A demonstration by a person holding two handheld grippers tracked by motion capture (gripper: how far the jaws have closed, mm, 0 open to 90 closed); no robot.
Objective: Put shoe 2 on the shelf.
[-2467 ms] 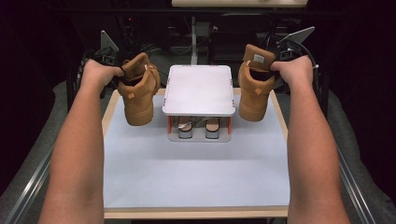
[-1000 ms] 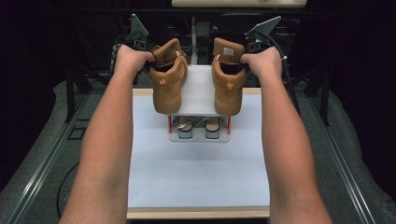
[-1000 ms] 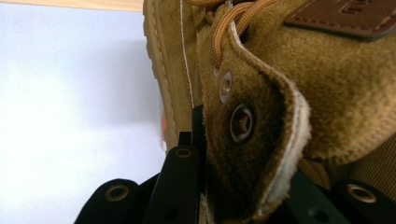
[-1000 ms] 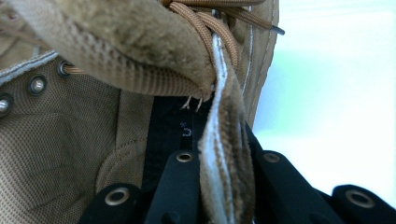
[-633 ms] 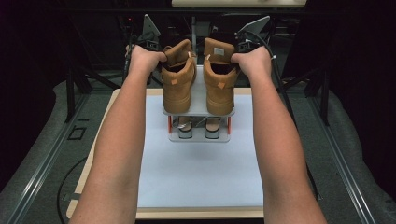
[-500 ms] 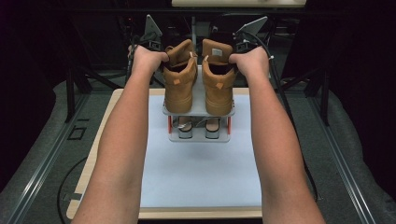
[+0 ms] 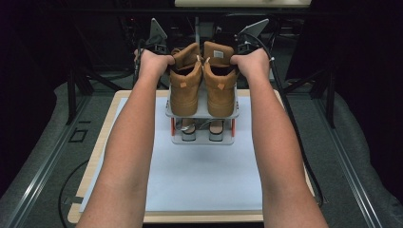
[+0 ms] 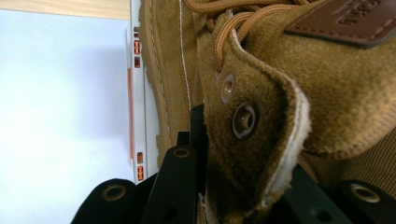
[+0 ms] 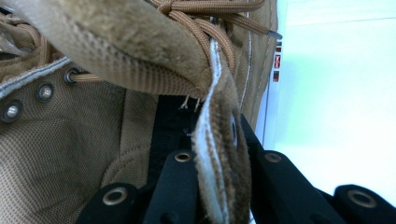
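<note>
Two tan suede boots [image 7: 203, 78] with matching tan laces are sitting on a pale grey rack [image 7: 202, 113] showing orange posts. Under the rack, a light blue mat [image 7: 204, 171] is covering a light wooden board [image 7: 107, 128], and black jaws are showing beside each boot's collar.

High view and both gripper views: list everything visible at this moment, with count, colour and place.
boots: 2, tan suede with tan laces, side by side on the rack's top shelf; left boot, right boot.
shoe rack: 1, white with orange posts, at the far middle of the mat.
sandals: 1 pair, on the rack's lower shelf, colour hard to tell.
mat: 1, pale blue-white, covering the board.
board: 1, light wood, under the mat.
forearms: 2, bare, reaching in from the bottom edge.
left gripper: 1, black jaws clamped on the left boot's collar.
right gripper: 1, black jaws clamped on the right boot's collar flap.
</note>
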